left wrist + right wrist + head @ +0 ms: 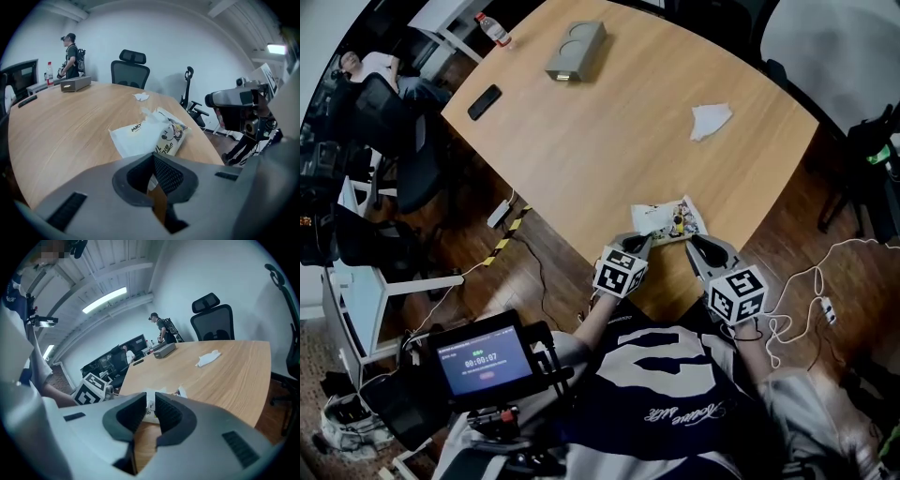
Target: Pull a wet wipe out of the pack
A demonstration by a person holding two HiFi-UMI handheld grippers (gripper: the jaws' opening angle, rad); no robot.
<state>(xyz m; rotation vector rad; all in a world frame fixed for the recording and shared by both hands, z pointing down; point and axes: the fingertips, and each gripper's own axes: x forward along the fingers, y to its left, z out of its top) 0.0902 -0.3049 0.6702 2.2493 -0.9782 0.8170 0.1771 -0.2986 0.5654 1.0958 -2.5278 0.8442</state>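
Left fingers: the left gripper (152, 157) has its fingers together at the tips, with nothing between them; only bare wood shows in the slot behind the tips.
Right fingers: the right gripper (150, 401) stands a narrow slit open. Part of the pack shows through the slit, but the pads do not press on it.
Wet wipe pack: the wet wipe pack (668, 219) lies flat near the table's near edge, just ahead of both sets of fingertips, the left gripper (639, 242) at its left corner and the right gripper (694, 242) at its right. Whether either tip touches it I cannot tell. A crumpled white tuft rises from its top (154, 133).
Edges: the rounded table edge runs right under both grippers; the pack sits close to it.
Open room: a loose white wipe (710, 120) lies well apart, farther up the table. A phone (484, 101), a grey box (576, 51) and a bottle (493, 30) sit at the far end. The wood between is bare.
Surface: light wooden table (609, 141).
Room: an office chair (130, 70) stands behind the table, a person (71, 54) by the far wall, and cables lie on the wood floor.
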